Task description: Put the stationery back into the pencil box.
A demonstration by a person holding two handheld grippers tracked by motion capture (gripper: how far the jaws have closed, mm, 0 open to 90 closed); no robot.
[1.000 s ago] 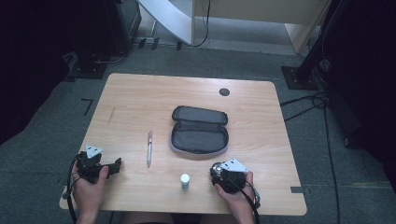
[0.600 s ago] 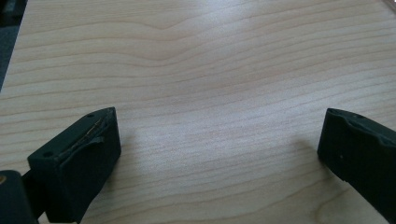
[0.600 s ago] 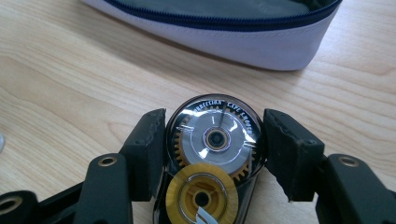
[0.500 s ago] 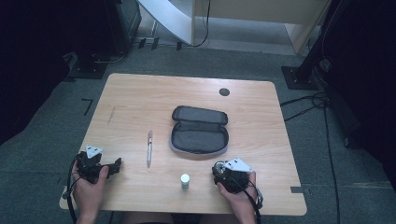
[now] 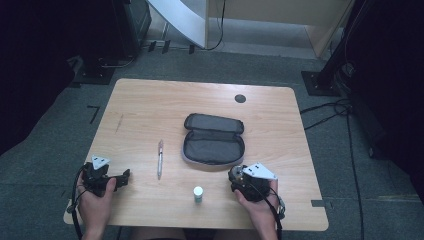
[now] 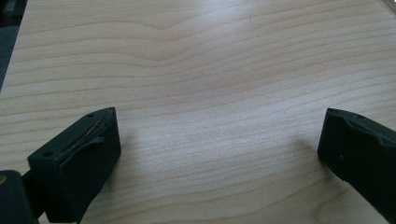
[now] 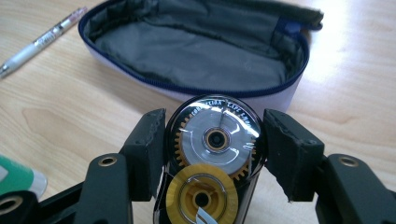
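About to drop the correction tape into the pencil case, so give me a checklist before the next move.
1. Right gripper clamped on correction tape: ok.
2. Pencil case unzipped, inside bare: ok.
3. Path from tape to case unobstructed: ok.
4. Pen lies apart from the case: ok.
5. Left gripper open on the table, holding nothing: ok.
6. How firm the grip is: cannot tell.

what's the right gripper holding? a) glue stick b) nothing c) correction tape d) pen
c: in the right gripper view the right gripper has its jaws pressed on both sides of a correction tape with see-through gears, in front of the open pouch; the pen lies on the table.
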